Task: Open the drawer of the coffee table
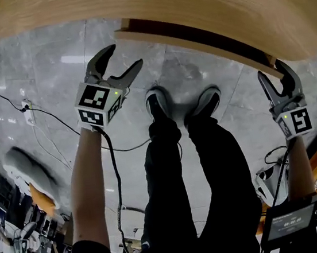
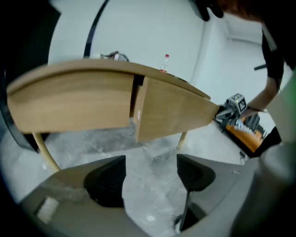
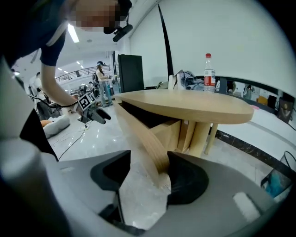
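1. Left gripper (image 1: pixel 126 56) (image 2: pixel 151 178): released, jaws wide apart, with only the grey floor (image 1: pixel 35 70) between them.
2. The drawer (image 2: pixel 173 111) is ahead of the left gripper and above its jaws. Its near end stands out from the bench (image 2: pixel 69 106) front. The gripper is short of it and not touching.
3. Right gripper (image 1: pixel 271 70) (image 3: pixel 148 173): released, jaws apart. The other end of the drawer (image 3: pixel 143 134) front sits between them, hard by the right pad (image 3: pixel 185 178), with a clear gap to the left pad. I cannot tell whether it touches the right pad.
4. The drawer (image 1: pixel 170 39) is part-way out. In the head view there is a dark gap between its front panel and the bench (image 1: pixel 159 1) top. Beyond the right gripper the open box shows under the top.
5. The bench (image 3: pixel 194 104) is light wood with a rounded top and slim legs. Past the right gripper, on the far side of the top, stand a bottle (image 3: pixel 209 69) with a red cap and some crumpled cloth (image 3: pixel 187 79).
6. The person's shoes (image 1: pixel 158 103) are on the floor between the two grippers, just short of the drawer front.
7. A black cable (image 1: pixel 116 175) runs back from the left gripper along the arm.
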{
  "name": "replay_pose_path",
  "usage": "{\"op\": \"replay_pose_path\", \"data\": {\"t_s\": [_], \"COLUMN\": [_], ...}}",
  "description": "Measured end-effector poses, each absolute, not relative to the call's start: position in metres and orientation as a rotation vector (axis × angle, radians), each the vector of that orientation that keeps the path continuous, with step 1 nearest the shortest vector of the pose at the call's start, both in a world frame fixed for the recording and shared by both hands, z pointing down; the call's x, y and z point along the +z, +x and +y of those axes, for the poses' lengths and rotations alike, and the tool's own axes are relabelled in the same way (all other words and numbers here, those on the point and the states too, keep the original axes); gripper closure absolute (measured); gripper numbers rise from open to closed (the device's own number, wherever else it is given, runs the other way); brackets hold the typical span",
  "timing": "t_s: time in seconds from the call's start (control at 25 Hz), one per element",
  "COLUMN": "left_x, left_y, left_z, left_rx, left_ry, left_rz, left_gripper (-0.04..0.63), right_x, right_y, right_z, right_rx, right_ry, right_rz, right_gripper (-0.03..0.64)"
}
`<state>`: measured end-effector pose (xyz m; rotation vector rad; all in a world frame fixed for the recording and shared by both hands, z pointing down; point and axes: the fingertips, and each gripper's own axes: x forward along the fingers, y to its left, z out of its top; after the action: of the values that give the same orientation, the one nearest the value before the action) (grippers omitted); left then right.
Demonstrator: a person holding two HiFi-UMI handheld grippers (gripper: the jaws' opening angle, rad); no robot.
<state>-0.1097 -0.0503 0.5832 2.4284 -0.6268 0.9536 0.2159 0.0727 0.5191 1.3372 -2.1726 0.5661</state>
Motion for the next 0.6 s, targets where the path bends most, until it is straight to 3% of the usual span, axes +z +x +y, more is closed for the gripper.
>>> {"op": "replay_pose_path", "data": {"t_s": [0.4, 0.6], "left_x": [0.532, 0.537], "left_y": [-0.084, -0.071], "left_z": [-0.089, -0.087], "left_rx": [1.207, 1.179], "left_ry": [2.643, 2.592], "left_rz": [-0.569, -0.538], "left_gripper": [0.235, 0.258], "right_x": [0.508, 0.504], "right_y": [0.218, 0.222], "right_z": [0.078, 0.07], "right_rx": [0.61, 0.589], "right_ry": [1.395, 1.448], "right_rz": [-2.15, -2.112], "right_gripper": [0.35, 0.39]}}
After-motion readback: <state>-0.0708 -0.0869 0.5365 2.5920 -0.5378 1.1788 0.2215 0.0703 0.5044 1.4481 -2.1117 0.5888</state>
